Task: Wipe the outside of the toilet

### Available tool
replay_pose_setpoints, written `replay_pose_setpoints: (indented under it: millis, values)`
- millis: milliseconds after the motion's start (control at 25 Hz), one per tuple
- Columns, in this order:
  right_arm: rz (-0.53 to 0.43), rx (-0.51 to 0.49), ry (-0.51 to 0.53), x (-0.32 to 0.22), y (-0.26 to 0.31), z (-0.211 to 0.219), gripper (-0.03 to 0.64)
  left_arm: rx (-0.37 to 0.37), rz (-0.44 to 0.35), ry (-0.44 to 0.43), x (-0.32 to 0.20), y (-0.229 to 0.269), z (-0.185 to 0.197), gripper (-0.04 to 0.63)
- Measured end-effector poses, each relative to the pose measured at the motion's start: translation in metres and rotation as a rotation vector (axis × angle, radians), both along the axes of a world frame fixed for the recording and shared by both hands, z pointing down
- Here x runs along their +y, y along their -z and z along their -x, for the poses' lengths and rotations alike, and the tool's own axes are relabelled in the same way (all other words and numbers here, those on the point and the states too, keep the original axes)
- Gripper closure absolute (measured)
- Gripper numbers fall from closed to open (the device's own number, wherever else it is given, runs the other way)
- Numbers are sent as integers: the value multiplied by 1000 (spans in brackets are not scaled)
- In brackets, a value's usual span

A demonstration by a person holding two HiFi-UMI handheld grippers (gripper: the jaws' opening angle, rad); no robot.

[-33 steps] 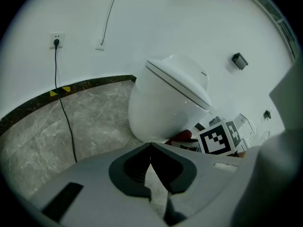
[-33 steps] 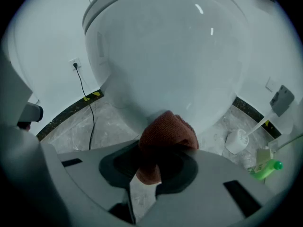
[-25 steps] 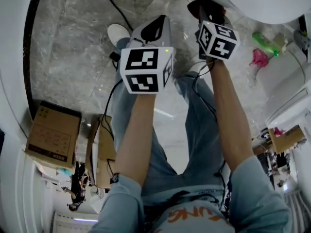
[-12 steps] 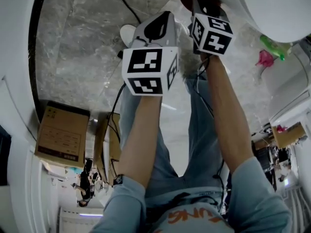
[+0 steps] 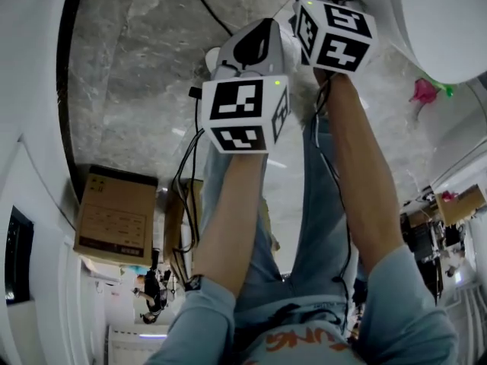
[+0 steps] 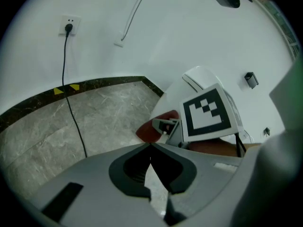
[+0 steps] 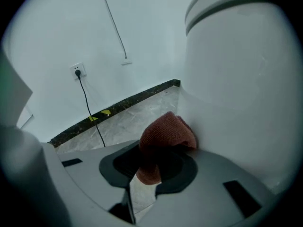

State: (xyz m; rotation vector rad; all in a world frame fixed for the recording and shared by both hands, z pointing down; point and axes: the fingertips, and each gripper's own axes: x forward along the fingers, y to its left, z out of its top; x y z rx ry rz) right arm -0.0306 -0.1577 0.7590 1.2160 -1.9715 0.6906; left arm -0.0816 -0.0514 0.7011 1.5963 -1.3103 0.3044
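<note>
Jaws pinch cloth | right gripper against toilet | right arm extended forward

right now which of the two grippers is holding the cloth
The right gripper, clamping the reddish-brown cloth against the white toilet; the left gripper holds nothing.

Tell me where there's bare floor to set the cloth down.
Open marble floor runs from the black skirting to the left claw. Crowded: the cardboard boxes nearer you, and the pink and green items beside the toilet.
</note>
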Motion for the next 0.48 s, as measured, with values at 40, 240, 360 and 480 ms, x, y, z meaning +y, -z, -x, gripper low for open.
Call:
replay_pose_setpoints:
  millis: [40,240,360,480]
  values:
    - [-12,-5,2,-7,2,5,534,3,7,0,0,-2,2,600]
    - [-55,-11,25,-28,12,20,532,19,11,-4,0,-4,3,600]
    - [-46,-25,61,-14,13,22,532,12,17,9,10,-5,4,600]
    - [-32,-24,119,15,12,17,532,8,39,58,27,-7,3,600]
